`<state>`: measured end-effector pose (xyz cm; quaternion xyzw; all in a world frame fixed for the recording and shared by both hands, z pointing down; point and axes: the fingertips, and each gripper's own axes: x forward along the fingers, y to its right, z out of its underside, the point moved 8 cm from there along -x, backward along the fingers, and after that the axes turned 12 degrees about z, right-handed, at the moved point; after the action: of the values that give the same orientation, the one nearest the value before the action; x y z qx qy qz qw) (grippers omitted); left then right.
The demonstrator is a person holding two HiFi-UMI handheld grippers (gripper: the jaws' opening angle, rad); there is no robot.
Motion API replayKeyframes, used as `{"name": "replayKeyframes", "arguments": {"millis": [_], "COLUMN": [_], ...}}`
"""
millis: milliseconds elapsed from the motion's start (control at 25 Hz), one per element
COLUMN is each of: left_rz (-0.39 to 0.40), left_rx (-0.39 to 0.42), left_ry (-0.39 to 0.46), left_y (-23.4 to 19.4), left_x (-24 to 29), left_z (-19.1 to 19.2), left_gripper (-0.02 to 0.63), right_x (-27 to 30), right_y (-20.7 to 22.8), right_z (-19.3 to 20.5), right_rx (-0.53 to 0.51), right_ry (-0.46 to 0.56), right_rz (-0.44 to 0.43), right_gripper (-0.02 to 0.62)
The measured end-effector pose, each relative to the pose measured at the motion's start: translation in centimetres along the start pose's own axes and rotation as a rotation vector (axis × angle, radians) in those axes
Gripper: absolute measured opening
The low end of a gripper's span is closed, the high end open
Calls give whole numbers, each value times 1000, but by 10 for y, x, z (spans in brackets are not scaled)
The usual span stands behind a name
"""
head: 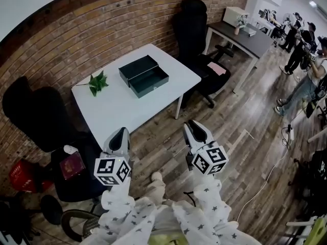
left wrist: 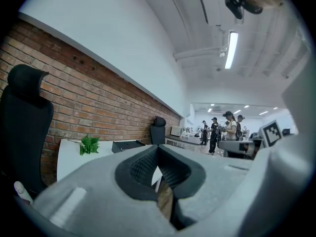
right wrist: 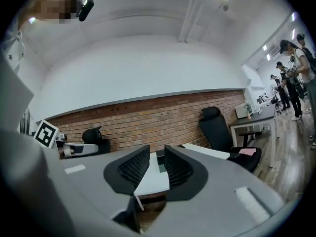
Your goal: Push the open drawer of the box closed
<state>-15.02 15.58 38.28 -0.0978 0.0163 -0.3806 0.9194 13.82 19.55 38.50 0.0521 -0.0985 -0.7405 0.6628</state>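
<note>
box (head: 137, 67): on the table (head: 117, 108), drawer (head: 149, 81) open
left gripper (head: 121, 132): pinched together, empty
right gripper (head: 196, 126): narrow gap, empty, well off the table
risk: an off-centre shove probably just slides the whole box

White star-print sleeves (head: 134, 214), grey grippers (head: 121, 131) (head: 195, 124), black ribbed pads (right wrist: 132, 168), marker cubes (head: 112, 170)

Brick wall (head: 76, 40), wood floor (head: 230, 131) — black chairs (head: 191, 29), dark desk (head: 245, 39).

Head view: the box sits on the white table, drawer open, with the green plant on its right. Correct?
No: the head view shows the green plant left of the box. The rest holds: it sits on the white table, drawer open.
</note>
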Motion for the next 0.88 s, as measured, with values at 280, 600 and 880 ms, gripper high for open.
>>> {"name": "replayKeyframes", "arguments": {"millis": [280,600,880], "left_rz": [-3,14,20], "left_rx": [-56,-112,-143], "left_ry": [-37,-53,-92], "left_y": [-42,-80,-101], "left_x": [51,86,101], "left_z": [8,16,28], "left_gripper": [2,2,2], "right_x": [69,128,164], "right_y": [9,10,3], "right_z": [10,19,34], "right_rx": [2,-12,-28], "right_ry": [-63,-117,-172], "right_rz": [-5,3,-7], "right_gripper": [114,134,147]}}
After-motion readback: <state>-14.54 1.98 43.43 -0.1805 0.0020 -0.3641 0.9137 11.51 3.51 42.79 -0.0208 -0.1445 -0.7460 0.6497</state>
